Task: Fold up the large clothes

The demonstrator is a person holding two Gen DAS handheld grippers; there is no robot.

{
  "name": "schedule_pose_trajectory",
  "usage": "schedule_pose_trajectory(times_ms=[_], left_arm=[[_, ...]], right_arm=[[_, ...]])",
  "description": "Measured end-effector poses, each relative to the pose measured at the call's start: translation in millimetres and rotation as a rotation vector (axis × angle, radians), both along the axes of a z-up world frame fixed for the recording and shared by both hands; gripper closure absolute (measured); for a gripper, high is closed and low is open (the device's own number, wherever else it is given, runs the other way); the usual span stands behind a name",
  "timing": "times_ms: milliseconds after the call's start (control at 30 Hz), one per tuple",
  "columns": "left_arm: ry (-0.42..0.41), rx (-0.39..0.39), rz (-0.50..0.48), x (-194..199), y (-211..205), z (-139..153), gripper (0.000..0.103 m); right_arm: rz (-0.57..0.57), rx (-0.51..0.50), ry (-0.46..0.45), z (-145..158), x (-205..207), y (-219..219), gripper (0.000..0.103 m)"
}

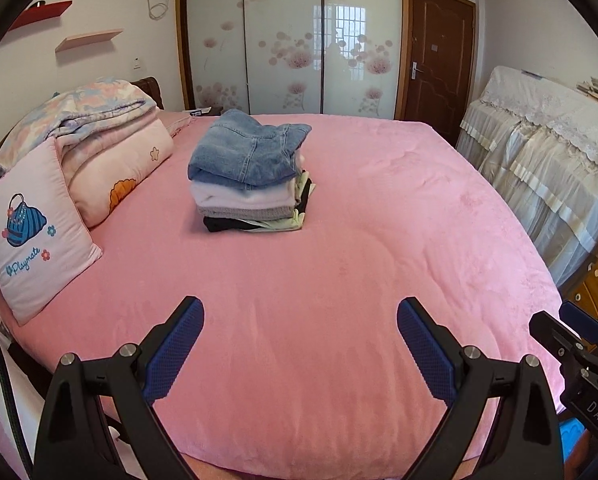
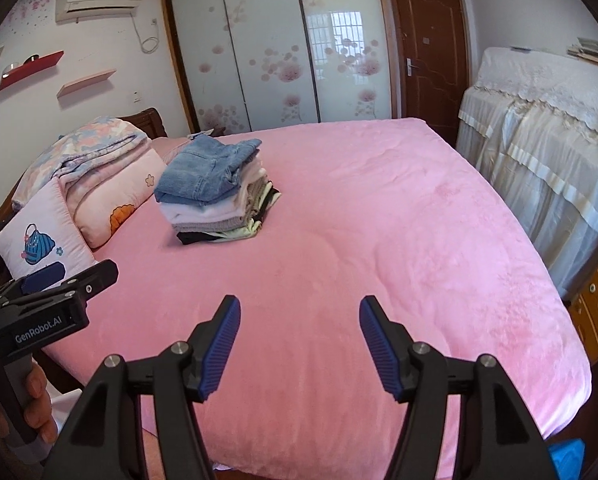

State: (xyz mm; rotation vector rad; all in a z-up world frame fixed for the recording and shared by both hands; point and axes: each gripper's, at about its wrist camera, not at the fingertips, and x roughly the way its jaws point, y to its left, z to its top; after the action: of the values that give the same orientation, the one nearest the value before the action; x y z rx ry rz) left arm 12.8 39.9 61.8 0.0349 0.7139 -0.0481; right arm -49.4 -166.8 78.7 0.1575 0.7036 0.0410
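Both grippers, left gripper (image 1: pixel 301 316) and right gripper (image 2: pixel 300 316), hover with jaws spread and empty over a pink bed (image 1: pixel 339 240), far from the stack of folded clothes (image 1: pixel 251 172), which a careless reach might topple

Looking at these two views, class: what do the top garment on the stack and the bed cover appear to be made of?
Top garment: likely denim, faded blue with stitched seams. Bed cover: seemingly plush fleece, matte pink, softly napped and quilted.
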Motion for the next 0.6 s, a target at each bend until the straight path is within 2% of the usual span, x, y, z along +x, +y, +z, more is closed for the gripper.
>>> schedule_pose_trajectory(times_ms=[133,333,467,600], left_arm=[[0.012,0.002,-0.017,-9.9,-6.1,-10.2,0.006],[0.07,-0.025,-0.032,-11.2,-10.6,-26.3,0.006],[0.093,-0.028,-0.045,-9.9,-13.9,-33.2,0.006],[0.107,-0.023,-0.055,-10.1,-16.0,-37.0,0.006]], right_arm=[[-0.008,0.026,0.009,-9.1,-6.5,0.0,0.041],[0.003,-0.02,-0.007,-14.2,-10.9,12.6,0.04],[0.009,-0.006,-0.012,-18.8,-9.9,15.9,0.028],[0.015,-0.013,-0.019,-22.5,-9.1,16.8,0.026]])
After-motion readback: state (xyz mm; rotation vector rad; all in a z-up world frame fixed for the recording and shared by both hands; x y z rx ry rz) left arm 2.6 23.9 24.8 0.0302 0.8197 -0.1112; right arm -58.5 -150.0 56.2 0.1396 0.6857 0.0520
